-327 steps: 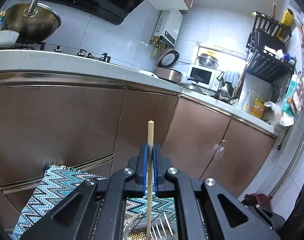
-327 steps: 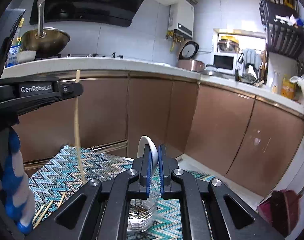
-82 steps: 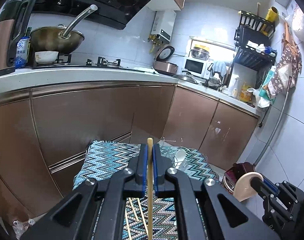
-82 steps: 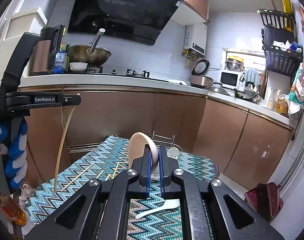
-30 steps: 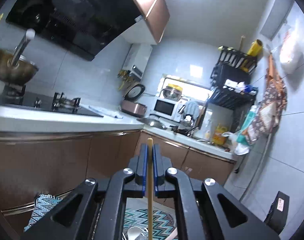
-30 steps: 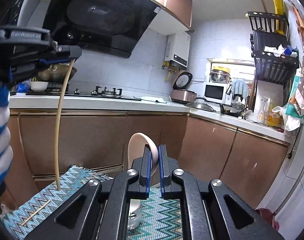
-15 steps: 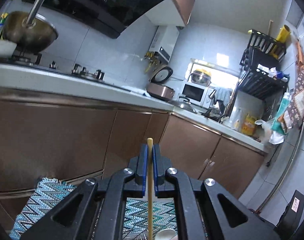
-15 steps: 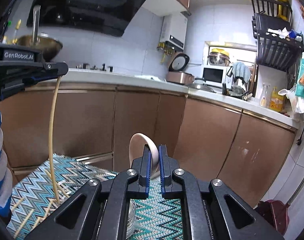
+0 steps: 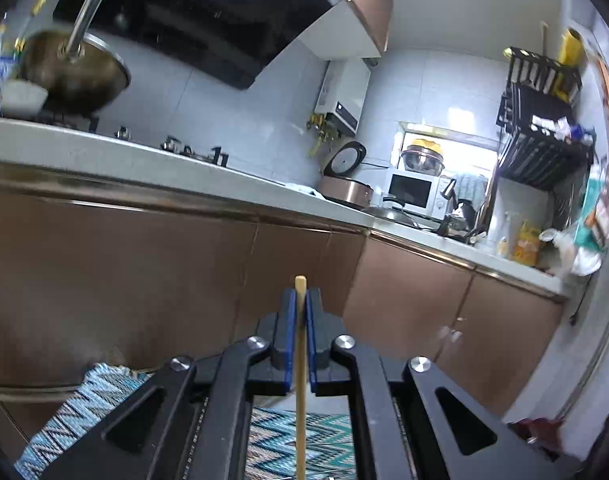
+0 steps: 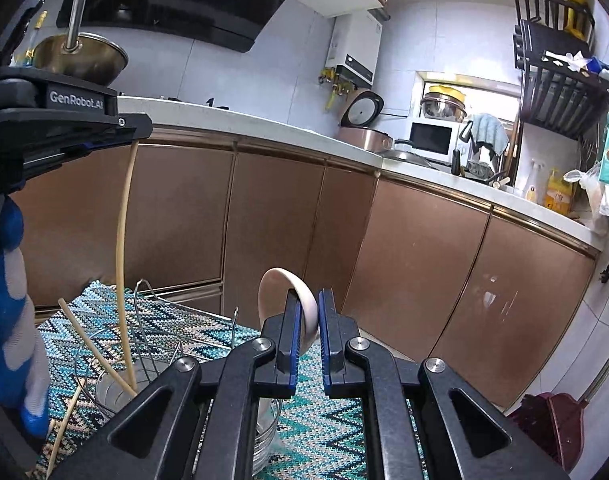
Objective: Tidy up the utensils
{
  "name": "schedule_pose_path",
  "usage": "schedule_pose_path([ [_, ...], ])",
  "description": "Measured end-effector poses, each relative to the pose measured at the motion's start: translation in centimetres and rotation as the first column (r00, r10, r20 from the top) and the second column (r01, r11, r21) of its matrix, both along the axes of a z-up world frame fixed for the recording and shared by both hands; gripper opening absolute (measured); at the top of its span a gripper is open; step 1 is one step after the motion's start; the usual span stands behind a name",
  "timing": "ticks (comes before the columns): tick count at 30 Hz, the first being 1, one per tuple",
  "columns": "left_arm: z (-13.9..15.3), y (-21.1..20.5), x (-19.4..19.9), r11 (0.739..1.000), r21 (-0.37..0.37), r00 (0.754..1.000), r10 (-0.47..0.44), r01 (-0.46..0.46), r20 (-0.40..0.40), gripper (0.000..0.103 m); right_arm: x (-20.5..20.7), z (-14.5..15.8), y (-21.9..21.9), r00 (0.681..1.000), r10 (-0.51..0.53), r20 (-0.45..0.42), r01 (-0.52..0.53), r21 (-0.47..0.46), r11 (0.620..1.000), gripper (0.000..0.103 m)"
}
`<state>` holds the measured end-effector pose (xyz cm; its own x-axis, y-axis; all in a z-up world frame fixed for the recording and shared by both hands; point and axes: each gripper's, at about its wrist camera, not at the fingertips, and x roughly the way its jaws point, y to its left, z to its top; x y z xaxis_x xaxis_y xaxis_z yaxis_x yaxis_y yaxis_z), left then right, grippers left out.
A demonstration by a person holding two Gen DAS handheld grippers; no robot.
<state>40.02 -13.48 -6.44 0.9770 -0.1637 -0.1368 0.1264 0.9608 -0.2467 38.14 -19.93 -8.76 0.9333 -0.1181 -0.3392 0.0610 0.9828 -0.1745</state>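
Observation:
My left gripper (image 9: 300, 312) is shut on a pale wooden chopstick (image 9: 300, 380) that stands upright between its blue pads. In the right wrist view the left gripper (image 10: 142, 130) sits at upper left. The chopstick (image 10: 122, 260) hangs from it with its lower end inside a metal cup (image 10: 112, 392) of the wire rack (image 10: 144, 292). A second chopstick (image 10: 92, 344) leans in that cup. My right gripper (image 10: 304, 312) is shut on a white spoon (image 10: 288, 280), bowl up, whose handle reaches down into another metal cup (image 10: 264, 440).
The rack stands on a blue zigzag mat (image 10: 328, 432) in front of brown cabinets (image 10: 272, 220). Loose chopsticks (image 10: 62, 428) lie on the mat at the left. A gloved hand (image 10: 8, 320) holds the left gripper. A red dustpan (image 10: 552, 428) sits at lower right.
Both grippers have come down toward the rack. The chopstick's lower end has gone from above the mat into the metal cup, and the spoon has sunk over its cup.

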Motion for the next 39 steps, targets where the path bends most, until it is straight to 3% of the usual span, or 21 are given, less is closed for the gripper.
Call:
schedule_pose_path([
  [6,-2.2,-0.3,-0.4,1.0,0.028,0.999,0.006,-0.005,-0.033,0.006,-0.1,-0.7,-0.3,1.0,0.001,-0.017,-0.001,0.019,1.0,0.009],
  [8,-2.3,-0.1,-1.0,0.999,0.034,0.999,0.002,-0.001,-0.043,0.008,-0.5,-0.7,-0.4,1.0,0.0,-0.02,0.001,0.028,1.0,0.012],
  [9,-2.2,0.0,-1.2,0.999,0.04,0.999,0.0,0.002,-0.047,0.01,-0.6,-0.7,-0.5,1.0,0.002,-0.02,-0.001,0.035,0.999,0.019],
  [11,-1.9,0.3,-1.9,0.999,0.043,0.999,-0.006,0.008,-0.053,0.029,-0.9,-0.4,-0.6,1.0,0.001,-0.018,-0.001,0.047,0.999,0.033],
  [14,-0.9,1.1,-3.4,0.999,0.037,0.999,0.006,-0.004,-0.053,0.039,-1.6,0.2,-0.7,1.0,0.002,-0.016,-0.001,0.068,0.998,0.038],
  [23,2.3,4.0,-10.0,0.997,0.073,0.993,0.041,-0.032,-0.114,0.048,-6.9,3.2,-0.4,1.0,0.011,0.004,-0.011,0.147,0.989,0.04],
  [24,2.7,4.2,-10.9,0.996,0.077,0.992,0.043,-0.034,-0.119,0.048,-7.7,3.6,-0.3,1.0,0.008,0.008,-0.009,0.16,0.987,0.042],
  [28,3.6,5.3,-14.9,0.992,0.122,0.99,0.054,-0.038,-0.13,0.05,-11.1,4.7,0.9,1.0,-0.002,0.009,0.0,0.156,0.988,0.066],
  [39,5.0,8.1,-24.7,0.98,0.191,0.991,0.082,-0.061,-0.104,0.057,-19.7,8.9,4.6,0.991,-0.106,0.084,0.098,0.101,0.99,0.086],
])
